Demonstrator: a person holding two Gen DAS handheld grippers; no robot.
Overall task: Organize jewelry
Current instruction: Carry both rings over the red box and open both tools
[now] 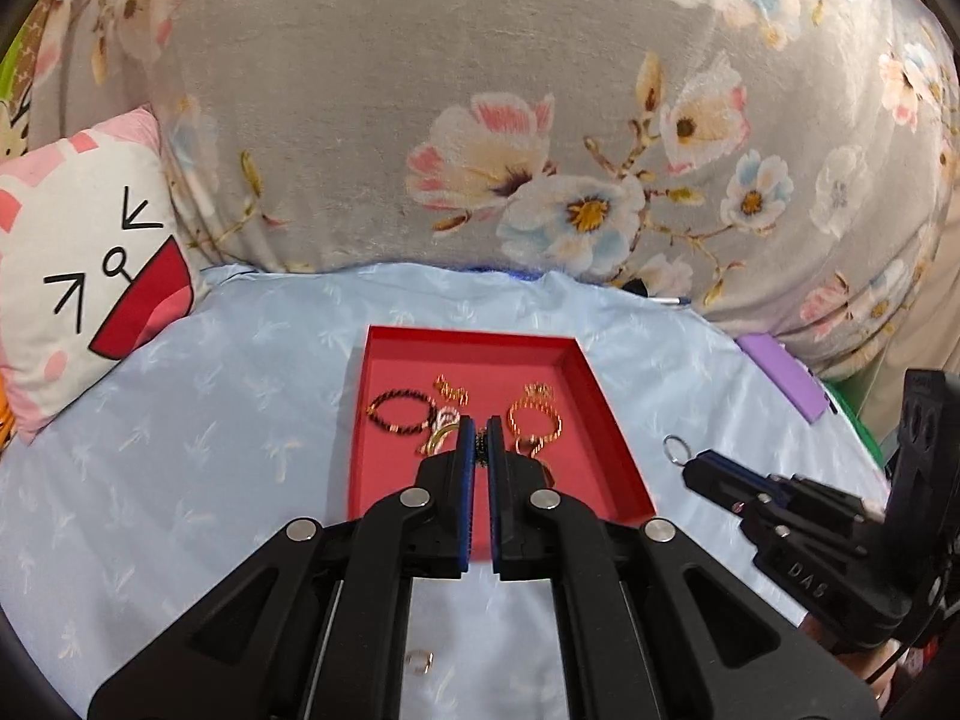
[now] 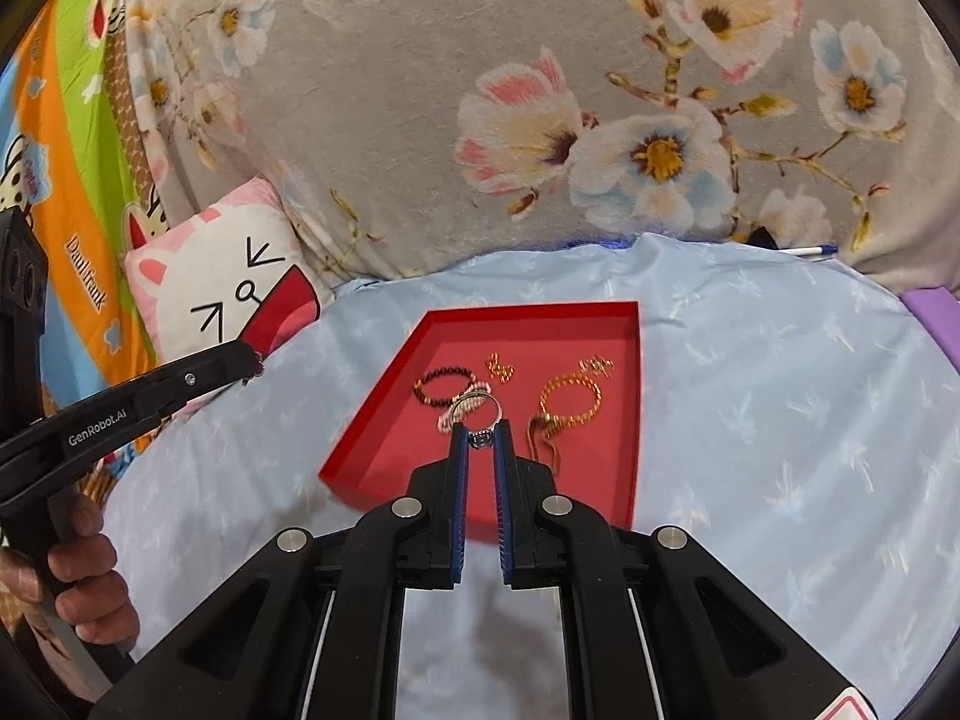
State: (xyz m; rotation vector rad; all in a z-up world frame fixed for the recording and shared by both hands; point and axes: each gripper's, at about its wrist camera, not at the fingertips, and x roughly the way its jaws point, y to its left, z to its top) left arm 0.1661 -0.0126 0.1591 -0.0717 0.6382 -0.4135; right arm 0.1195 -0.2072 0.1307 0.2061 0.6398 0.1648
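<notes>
A red tray (image 1: 606, 420) (image 2: 372, 420) lies on the pale blue cloth and holds a dark beaded bracelet (image 1: 399, 411) (image 2: 441, 390), a gold chain bracelet (image 1: 534, 420) (image 2: 570, 399) and small gold pieces (image 1: 450, 390) (image 2: 499, 367). My left gripper (image 1: 479, 438) is above the tray, shut on a small dark beaded piece (image 1: 480, 441). It shows in the right wrist view (image 2: 255, 367). My right gripper (image 2: 480, 438) is shut on a silver ring (image 2: 477, 409) above the tray's near half. It shows at the right of the left wrist view (image 1: 684, 456) with the ring (image 1: 676, 449).
A small gold ring (image 1: 420, 662) lies on the cloth near me, under the left gripper. A cat-face cushion (image 1: 78, 264) (image 2: 222, 282) sits at the left. A purple box (image 1: 780, 375) and a pen (image 2: 810, 251) lie at the right. A floral blanket (image 1: 480, 120) rises behind.
</notes>
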